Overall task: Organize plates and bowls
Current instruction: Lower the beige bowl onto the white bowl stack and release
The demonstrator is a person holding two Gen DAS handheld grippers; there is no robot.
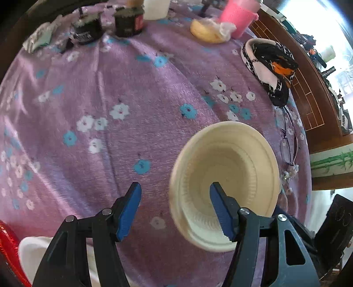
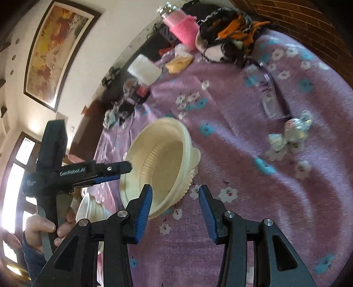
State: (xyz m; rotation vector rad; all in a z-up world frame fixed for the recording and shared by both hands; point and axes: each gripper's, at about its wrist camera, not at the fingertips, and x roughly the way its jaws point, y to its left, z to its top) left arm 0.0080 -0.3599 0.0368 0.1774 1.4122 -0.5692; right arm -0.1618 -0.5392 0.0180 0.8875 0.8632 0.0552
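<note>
A cream disposable bowl (image 1: 233, 172) sits nested on a ribbed cream plate (image 1: 198, 229) on the purple flowered cloth. My left gripper (image 1: 175, 205) is open, its right finger inside the bowl and its left finger outside the rim. In the right wrist view the same bowl (image 2: 161, 163) and plate (image 2: 187, 183) appear tilted, with the left gripper (image 2: 123, 168) at the bowl's rim. My right gripper (image 2: 174, 209) is open and empty, its left finger just in front of the bowl. More white dishes (image 2: 90, 209) stand behind, partly hidden; they also show in the left wrist view (image 1: 33, 253).
Dark jars (image 1: 128, 19), a white container (image 1: 156, 8), a pink cup (image 1: 238, 17) and a yellow bagged item (image 1: 207, 31) line the far edge. A black-and-white slipper (image 1: 269, 68) and eyeglasses (image 1: 286, 136) lie at the right. A red object (image 1: 8, 253) is at the lower left.
</note>
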